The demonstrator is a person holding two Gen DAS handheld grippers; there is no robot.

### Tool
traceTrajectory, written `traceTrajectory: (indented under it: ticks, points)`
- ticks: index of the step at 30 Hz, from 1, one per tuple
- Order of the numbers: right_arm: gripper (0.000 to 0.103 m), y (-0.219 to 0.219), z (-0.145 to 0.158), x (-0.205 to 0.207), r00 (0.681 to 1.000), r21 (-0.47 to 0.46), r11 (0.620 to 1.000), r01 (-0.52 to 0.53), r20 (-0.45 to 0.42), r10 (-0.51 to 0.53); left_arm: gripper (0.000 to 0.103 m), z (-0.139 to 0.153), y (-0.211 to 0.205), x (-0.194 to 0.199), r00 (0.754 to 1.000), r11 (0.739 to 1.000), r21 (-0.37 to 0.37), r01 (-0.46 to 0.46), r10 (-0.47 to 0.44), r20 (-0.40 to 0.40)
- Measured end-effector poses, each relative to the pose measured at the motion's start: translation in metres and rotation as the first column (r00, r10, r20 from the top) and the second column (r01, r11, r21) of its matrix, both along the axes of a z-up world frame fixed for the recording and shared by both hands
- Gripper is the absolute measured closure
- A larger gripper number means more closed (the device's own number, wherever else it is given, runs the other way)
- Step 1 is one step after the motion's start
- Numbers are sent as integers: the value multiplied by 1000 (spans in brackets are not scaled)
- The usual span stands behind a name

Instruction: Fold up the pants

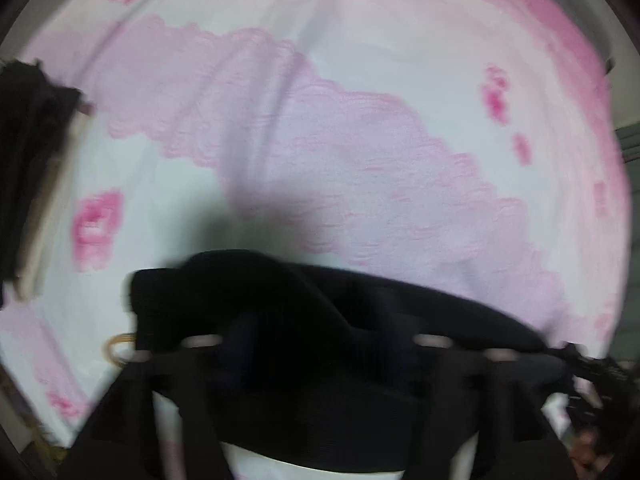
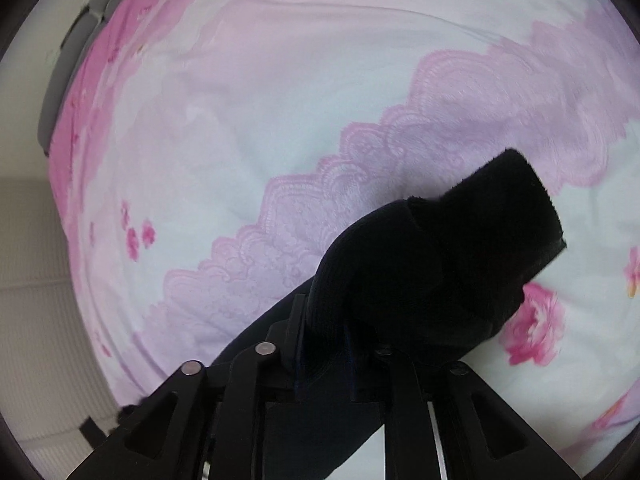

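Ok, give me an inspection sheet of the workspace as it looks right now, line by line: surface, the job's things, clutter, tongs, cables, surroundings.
Surface: bedsheet, white and pink with a lace and flower print, lightly wrinkled.
Job's things: black pants, bunched, held up over the sheet at both tongs; the left view is blurred.
Clutter: a dark cloth pile at the left edge; a small tan ring on the sheet, too blurred to identify.
Tongs: left tongs shut on the pants; right tongs shut on the pants.
Cables: nothing seen.
Surroundings: pale wall beside the bed; grey bed edge at the far side.
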State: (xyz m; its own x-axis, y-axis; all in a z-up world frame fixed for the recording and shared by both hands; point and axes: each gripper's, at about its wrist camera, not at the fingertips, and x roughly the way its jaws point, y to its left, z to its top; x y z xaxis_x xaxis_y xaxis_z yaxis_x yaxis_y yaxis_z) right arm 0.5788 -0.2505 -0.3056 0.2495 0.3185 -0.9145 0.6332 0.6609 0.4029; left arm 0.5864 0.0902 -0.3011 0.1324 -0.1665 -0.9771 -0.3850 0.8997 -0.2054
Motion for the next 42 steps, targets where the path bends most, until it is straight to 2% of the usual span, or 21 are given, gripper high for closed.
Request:
traceTrajectory:
  ticks: [1,2,3,4,7,9,10,12,15,16,19,22,25,30,33,36,40,42]
  points:
    - [67,0,1,3,1000,-19,1000,-9,-1,9,20,4,2,1,1000,1000,-16,-9,9,13]
    - [61,-1,7,4,1000,-53,999,-10,10,11,19,10,3,2,999,1000,-13,-17,17,32]
    - [50,-3,11,4,1000,-80,997,-8,22,10,18,16,4,2,999,1000,0,-11,11,47]
    - [43,-4,17,5,999,-104,995,-3,35,7,17,22,3,3,998,1000,11,18,-19,67]
    - [42,-7,41,2,996,-138,990,-9,85,21,17,38,-6,0,982,988,75,138,-146,117]
    - [42,-3,60,-3,990,-176,984,-39,123,62,17,51,-12,-8,954,956,189,223,-254,161]
    - [40,1,72,-8,985,-214,975,-59,148,92,17,57,-14,-17,930,928,256,269,-320,181]
    - [36,15,96,-25,958,-306,943,-133,204,202,17,66,-9,-31,903,903,310,296,-371,216]
    - [36,36,110,-47,909,-387,890,-241,230,347,17,72,13,-57,900,908,313,278,-360,245]
    - [36,47,111,-61,883,-416,862,-291,231,409,17,71,25,-68,906,917,302,262,-342,250]
    - [36,70,102,-93,836,-415,820,-395,208,508,17,62,52,-95,930,942,260,212,-276,243]
    - [36,87,79,-120,821,-354,816,-457,186,540,17,45,79,-118,957,966,202,160,-202,207]
    - [36,107,58,-136,816,-284,818,-500,161,555,17,30,98,-133,971,977,172,128,-159,181]
    - [36,135,27,-145,776,-267,770,-579,109,621,20,8,112,-135,980,996,36,83,-89,178]
    - [36,142,16,-148,773,-235,770,-593,100,626,22,-8,107,-131,988,996,-50,78,-71,140]
    - [36,142,7,-148,792,-175,793,-584,95,604,22,-24,98,-129,995,986,-158,50,-35,93]
    - [36,139,-1,-148,808,-120,813,-570,95,581,22,-48,85,-124,998,960,-276,-49,60,33]
    - [36,136,-2,-148,810,-113,814,-570,92,580,22,-57,81,-119,995,948,-304,-91,101,19]
